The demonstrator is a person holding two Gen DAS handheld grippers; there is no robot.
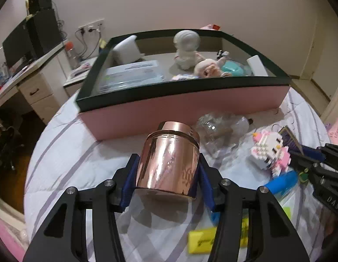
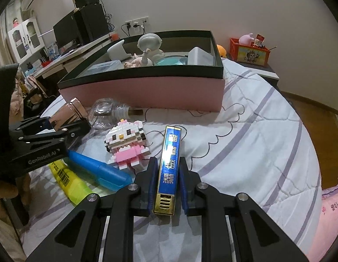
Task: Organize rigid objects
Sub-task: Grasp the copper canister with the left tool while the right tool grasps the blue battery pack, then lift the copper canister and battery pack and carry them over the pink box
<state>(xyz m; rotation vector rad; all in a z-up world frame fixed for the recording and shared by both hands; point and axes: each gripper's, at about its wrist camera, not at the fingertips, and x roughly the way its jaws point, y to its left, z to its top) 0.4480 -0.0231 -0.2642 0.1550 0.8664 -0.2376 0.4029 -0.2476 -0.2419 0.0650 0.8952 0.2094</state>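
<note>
Dim indoor light, strong fisheye bending at edges, slight blur.

The left gripper [image 1: 168, 174] points downward, its blue pads pressed against both sides of a rose-gold canister [image 1: 169, 161]. The right gripper [image 2: 168, 181], angled down likewise, is clamped narrowly on a blue and gold bar [image 2: 168, 170].

Rose-gold metal canister [image 1: 169, 163] with a lidded top, tilted away, pinched at its sides just short of the pink box with the black rim [image 1: 186, 109]. Slim blue-and-gold bar [image 2: 169, 168], lengthwise, clamped on its long edges above the quilt. Loose nearby: pink-and-white block-built cat [image 2: 127, 144], blue marker [image 2: 99, 170], yellow highlighter [image 2: 68, 179], clear glass bottle [image 2: 110, 111].
</note>
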